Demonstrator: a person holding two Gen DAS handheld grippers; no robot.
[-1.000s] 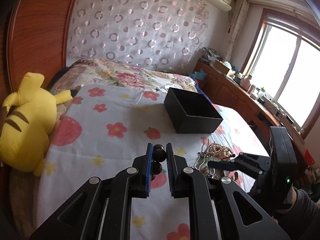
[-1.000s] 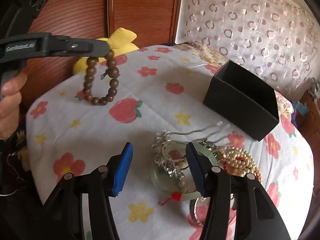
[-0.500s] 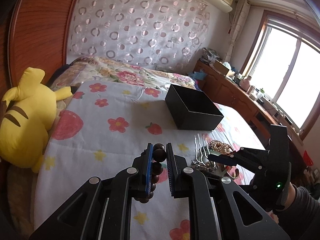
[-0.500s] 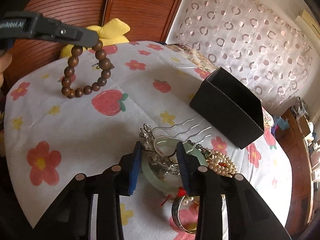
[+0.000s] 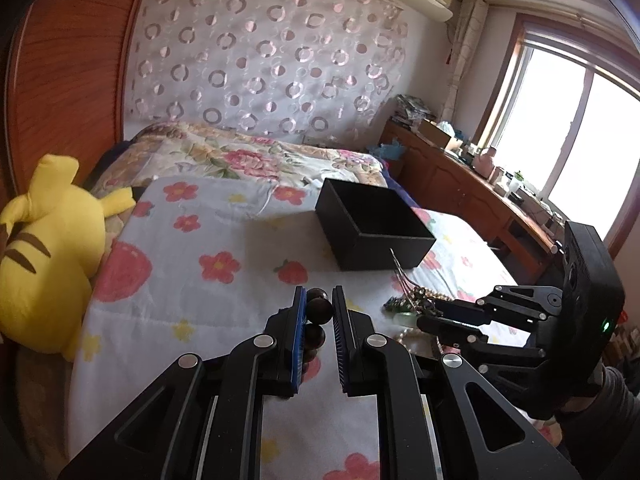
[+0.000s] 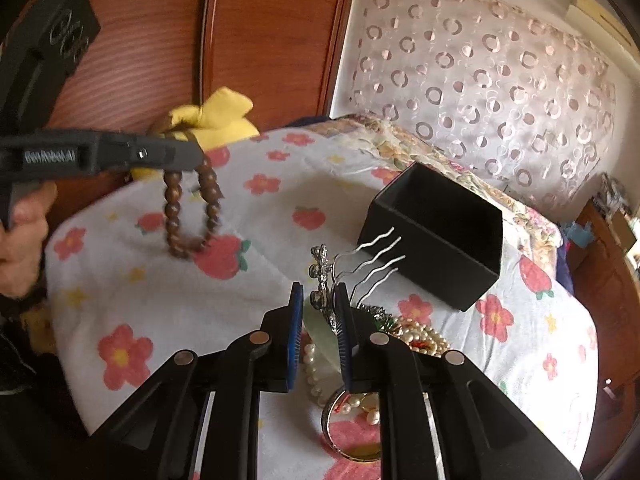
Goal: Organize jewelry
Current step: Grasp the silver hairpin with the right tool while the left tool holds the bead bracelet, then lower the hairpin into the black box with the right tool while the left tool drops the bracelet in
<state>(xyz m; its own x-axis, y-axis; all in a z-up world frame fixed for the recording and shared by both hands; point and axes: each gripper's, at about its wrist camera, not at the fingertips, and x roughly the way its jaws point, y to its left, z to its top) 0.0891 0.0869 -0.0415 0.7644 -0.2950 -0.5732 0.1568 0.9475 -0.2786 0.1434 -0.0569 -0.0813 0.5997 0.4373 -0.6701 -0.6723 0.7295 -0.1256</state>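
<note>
My left gripper (image 5: 319, 300) is shut on a brown wooden bead bracelet (image 5: 319, 309). In the right wrist view that bracelet (image 6: 192, 208) hangs from the left gripper (image 6: 192, 157) above the flowered sheet. My right gripper (image 6: 319, 294) is closing, and its pads pinch the ornate head of a silver hair comb (image 6: 374, 258), whose wavy tines point up toward the open black box (image 6: 424, 248). From the left wrist, the right gripper (image 5: 424, 313) holds the comb (image 5: 400, 276) just in front of the box (image 5: 380, 252). Under the right gripper lie a jade bangle (image 6: 320, 332), pearls (image 6: 420, 334) and a gold bangle (image 6: 352, 446).
A yellow plush toy (image 5: 44, 256) lies at the bed's left edge against the wooden headboard (image 6: 272, 40). A folded floral quilt (image 5: 248, 156) sits behind the box. A cluttered wooden desk (image 5: 460, 184) runs along the window on the right. A hand (image 6: 20, 236) grips the left tool.
The right jaws have narrowed onto the comb's head and risen, tipping the comb up off the jewelry pile. The left gripper keeps the bracelet in about the same place.
</note>
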